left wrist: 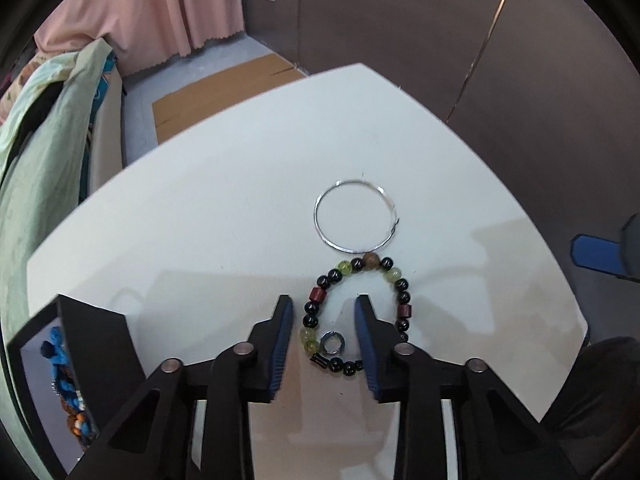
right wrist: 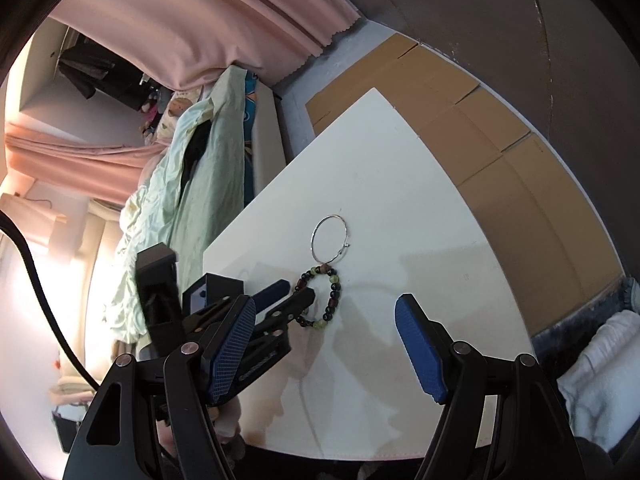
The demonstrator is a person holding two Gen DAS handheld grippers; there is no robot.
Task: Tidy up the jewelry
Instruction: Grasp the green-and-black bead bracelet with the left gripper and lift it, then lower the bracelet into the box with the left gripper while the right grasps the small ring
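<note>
A beaded bracelet [left wrist: 318, 295] of black, green and dark red beads lies in a loop on the white table [left wrist: 200, 220]. A small silver ring [left wrist: 331, 343] lies inside the loop. My left gripper [left wrist: 322, 308] points down over them, open. Its left pad is outside the loop and its right pad inside, so the left strand and the ring sit between the jaws, untouched. A thin silver bangle [left wrist: 352, 249] lies just beyond the bracelet. My right gripper [right wrist: 326, 300] hovers open and empty nearer the table's front; the bracelet [right wrist: 333, 285] and left gripper [right wrist: 296, 292] show ahead of it.
An open black box [left wrist: 96, 340] holding blue and orange jewellery stands at the table's left edge. Flat cardboard [right wrist: 500, 152] covers the floor beyond the table. A bed with green bedding [right wrist: 192, 184] runs along the left. White cloth [right wrist: 600, 380] lies at the right.
</note>
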